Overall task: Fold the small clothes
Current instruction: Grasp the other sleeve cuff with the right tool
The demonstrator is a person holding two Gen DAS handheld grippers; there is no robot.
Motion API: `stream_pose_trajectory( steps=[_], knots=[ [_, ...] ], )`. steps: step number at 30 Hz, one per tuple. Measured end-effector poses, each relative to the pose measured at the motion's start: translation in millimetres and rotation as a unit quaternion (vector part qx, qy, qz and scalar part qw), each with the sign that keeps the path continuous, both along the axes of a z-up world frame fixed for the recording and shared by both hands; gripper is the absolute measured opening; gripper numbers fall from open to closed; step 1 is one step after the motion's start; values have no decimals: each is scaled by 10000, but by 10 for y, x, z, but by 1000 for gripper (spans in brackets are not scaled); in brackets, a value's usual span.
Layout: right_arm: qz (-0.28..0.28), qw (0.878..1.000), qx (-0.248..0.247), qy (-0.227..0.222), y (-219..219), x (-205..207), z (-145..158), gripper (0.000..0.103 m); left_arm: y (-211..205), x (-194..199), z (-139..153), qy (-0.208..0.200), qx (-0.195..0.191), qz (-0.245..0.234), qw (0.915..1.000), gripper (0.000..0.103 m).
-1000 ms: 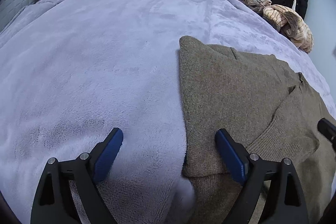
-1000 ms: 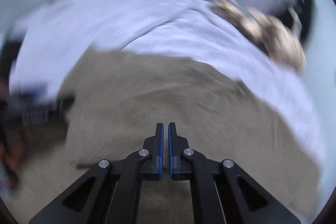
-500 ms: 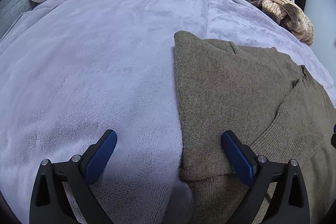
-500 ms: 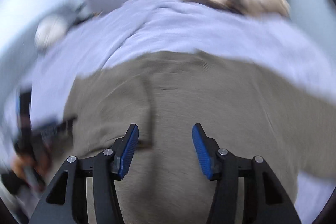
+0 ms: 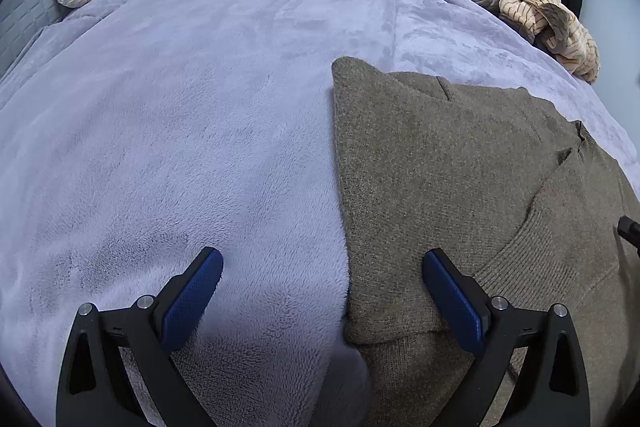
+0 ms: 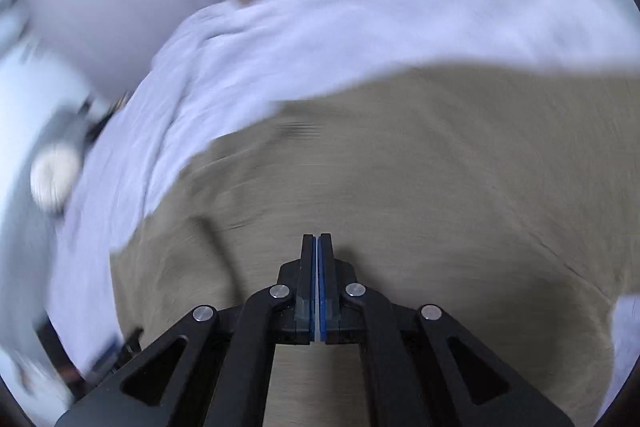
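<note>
The left hand-held gripper (image 5: 322, 287) is wide open over the sweater (image 5: 460, 187) edge. The right hand-held gripper (image 6: 318, 247) is closed, seemingly empty. Better pinch both layers for a straight fold.

We see a coarse, matt olive-brown knit sweater (image 5: 432, 163) with a ribbed cuff lying on a plush, fuzzy lavender fleece blanket (image 5: 180, 131). The left tool (image 5: 322, 281) looks like matt black plastic with shiny metal rivets, its pads (image 5: 188, 301) a finely textured blue rubbery material.

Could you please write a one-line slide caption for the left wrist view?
Left gripper, jaws open, poised over the folded edge of a brown sweater on a lilac blanket.
</note>
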State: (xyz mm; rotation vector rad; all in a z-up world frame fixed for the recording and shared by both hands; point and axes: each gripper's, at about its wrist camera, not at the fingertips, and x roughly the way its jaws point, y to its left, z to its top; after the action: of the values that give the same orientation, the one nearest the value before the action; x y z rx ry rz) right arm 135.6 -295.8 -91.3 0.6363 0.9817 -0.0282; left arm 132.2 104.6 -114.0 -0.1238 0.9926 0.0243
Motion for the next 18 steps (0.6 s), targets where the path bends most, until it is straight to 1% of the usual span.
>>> stream_pose_trajectory(
  steps=[1, 2, 3, 4, 5, 6, 7, 8, 9, 10, 11, 13, 14, 15, 16, 17, 18],
  knots=[
    [-4, 10000, 64, 11, -97, -53, -9, 7, -3, 1, -2, -7, 13, 3, 10000, 101],
    [208, 9996, -177, -82, -92, -119, 49, 12, -9, 2, -6, -13, 47, 8, 10000, 102],
    [598, 9961, -603, -237, 17, -173, 140, 32, -20, 3, -13, -14, 93, 11, 10000, 102],
    [1148, 9858, -1133, -477, 224, -241, 252, 48, -31, 6, -15, -8, 144, 11, 9999, 102],
    [1638, 9710, -1588, -715, 450, -302, 343, 73, -39, 10, -8, 6, 183, 5, 9998, 102],
    [2152, 9496, -2050, -997, 705, -338, 401, 78, -37, 16, 11, 28, 200, 1, 9998, 102],
    [2709, 9201, -2540, -1245, 1009, -434, 437, 78, -27, 29, 43, 54, 198, -12, 9998, 102],
    [3173, 8901, -2969, -1372, 1275, -492, 428, 78, -14, 41, 73, 67, 221, -18, 9997, 102],
    [3611, 8584, -3336, -1462, 1527, -533, 384, 78, 0, 53, 100, 59, 292, -1, 9996, 102],
    [4012, 8285, -3592, -1538, 1748, -580, 324, 78, 18, 67, 122, 39, 395, 23, 9992, 102],
    [4359, 7988, -3825, -1601, 1960, -618, 235, 78, 31, 80, 128, 36, 444, 12, 9990, 102],
    [4813, 7476, -4257, -1681, 2307, -646, 47, 78, 51, 109, 92, 123, 425, -49, 9990, 102],
    [4910, 7271, -4487, -1701, 2464, -643, -54, 76, 52, 110, 70, 129, 423, -57, 9990, 102],
    [4882, 7224, -4605, -1665, 2569, -591, -122, 61, 56, 108, 48, 113, 418, -65, 9990, 102],
    [4839, 7411, -4384, -1562, 2588, -516, -115, 40, 63, 104, 32, 106, 404, -71, 9991, 103],
    [4657, 7787, -3978, -1361, 2536, -396, -76, 18, 74, 97, 27, 95, 384, -66, 9992, 103],
    [4332, 8213, -3482, -1289, 2399, -291, 0, 18, 81, 88, 28, 77, 355, -72, 9993, 103]
  ],
)
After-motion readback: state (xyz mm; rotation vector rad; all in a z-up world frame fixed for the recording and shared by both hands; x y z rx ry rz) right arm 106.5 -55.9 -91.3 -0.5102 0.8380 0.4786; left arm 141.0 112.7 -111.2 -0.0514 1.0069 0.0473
